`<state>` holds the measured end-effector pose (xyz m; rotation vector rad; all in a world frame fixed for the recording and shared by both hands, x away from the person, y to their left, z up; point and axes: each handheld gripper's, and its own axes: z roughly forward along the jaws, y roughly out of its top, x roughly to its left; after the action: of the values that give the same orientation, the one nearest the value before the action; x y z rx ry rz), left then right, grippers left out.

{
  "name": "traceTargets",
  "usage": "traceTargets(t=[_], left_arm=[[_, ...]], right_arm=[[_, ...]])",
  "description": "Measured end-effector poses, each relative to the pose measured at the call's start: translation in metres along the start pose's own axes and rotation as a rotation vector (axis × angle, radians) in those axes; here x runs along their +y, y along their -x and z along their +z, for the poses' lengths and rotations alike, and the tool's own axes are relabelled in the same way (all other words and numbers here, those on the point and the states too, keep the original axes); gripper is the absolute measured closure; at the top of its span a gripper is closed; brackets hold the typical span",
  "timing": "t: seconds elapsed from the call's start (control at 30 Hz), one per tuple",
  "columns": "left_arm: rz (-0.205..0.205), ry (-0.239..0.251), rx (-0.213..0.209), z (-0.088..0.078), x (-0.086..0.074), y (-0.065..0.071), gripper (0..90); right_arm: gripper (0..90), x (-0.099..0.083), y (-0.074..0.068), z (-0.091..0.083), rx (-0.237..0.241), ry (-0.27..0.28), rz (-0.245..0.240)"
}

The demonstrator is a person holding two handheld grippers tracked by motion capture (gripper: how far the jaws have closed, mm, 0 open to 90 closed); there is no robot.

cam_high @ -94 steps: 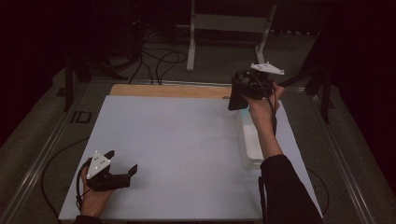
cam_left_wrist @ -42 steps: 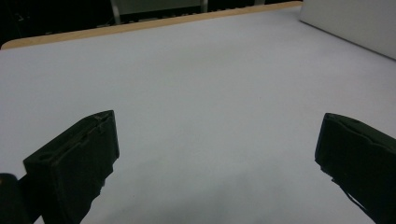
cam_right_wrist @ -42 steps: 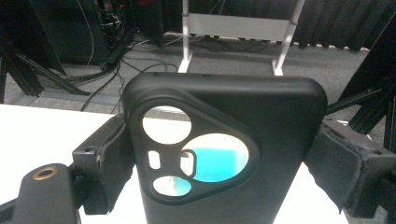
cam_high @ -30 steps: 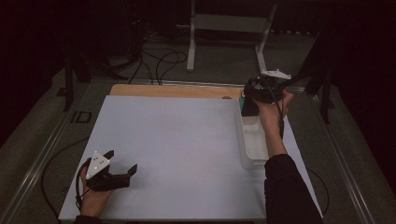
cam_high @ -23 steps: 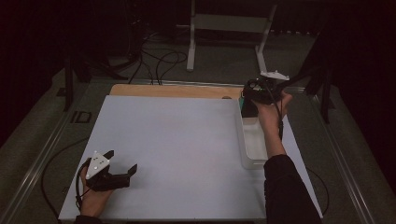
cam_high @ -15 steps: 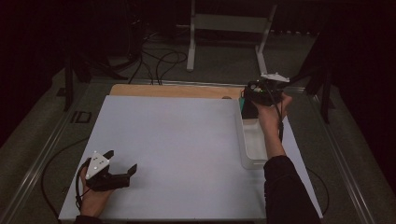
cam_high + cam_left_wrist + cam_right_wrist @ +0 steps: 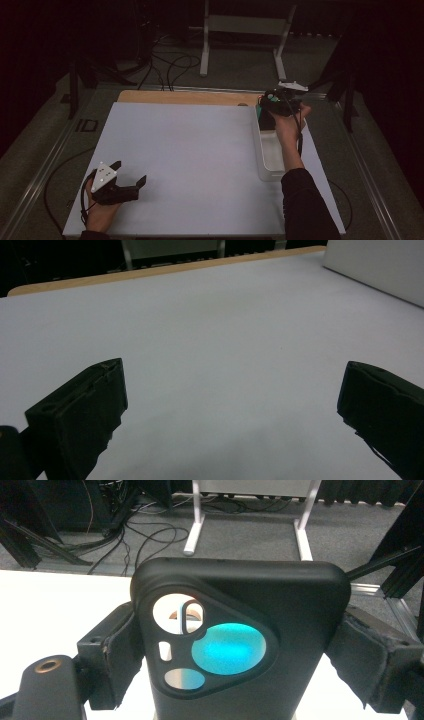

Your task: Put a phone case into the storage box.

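The right gripper (image 7: pixel 270 107) holds a black rubbery phone case with a triangular camera cut-out (image 7: pixel 240 645) upright, its fingers (image 7: pixel 107 655) clamped on the case's two sides, above the far end of a clear rectangular plastic bin (image 7: pixel 270 155) at the right edge of the white table (image 7: pixel 195 160). The left gripper (image 7: pixel 131 179) rests near the table's near left corner, its fingers (image 7: pixel 80 415) spread wide with nothing between them.

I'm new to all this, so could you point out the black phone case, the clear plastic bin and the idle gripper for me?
black phone case (image 7: pixel 300 645): right gripper view, its plain back.
clear plastic bin (image 7: pixel 265 172): high view, its near-left rim.
left gripper (image 7: pixel 131 176): high view, midway between its open fingertips.
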<state>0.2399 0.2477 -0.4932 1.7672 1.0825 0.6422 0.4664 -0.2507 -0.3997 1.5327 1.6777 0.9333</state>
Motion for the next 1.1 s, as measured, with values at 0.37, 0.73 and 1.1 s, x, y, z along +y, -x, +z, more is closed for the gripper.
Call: traceTargets(t=[0.37,0.73,1.1], left_arm=[[-0.001,0.004,0.001,0.0,0.0,0.0,0.2],[-0.002,0.002,-0.001,0.0,0.0,0.0,0.2],[-0.001,0.001,-0.003,0.0,0.0,0.0,0.2]], right_arm=[[13.9,-0.008,-0.002,0.008,-0.002,-0.018,-0.002],[13.9,-0.013,-0.004,0.015,-0.006,-0.036,-0.007],[13.7,-0.017,-0.004,0.019,-0.009,-0.051,-0.006]])
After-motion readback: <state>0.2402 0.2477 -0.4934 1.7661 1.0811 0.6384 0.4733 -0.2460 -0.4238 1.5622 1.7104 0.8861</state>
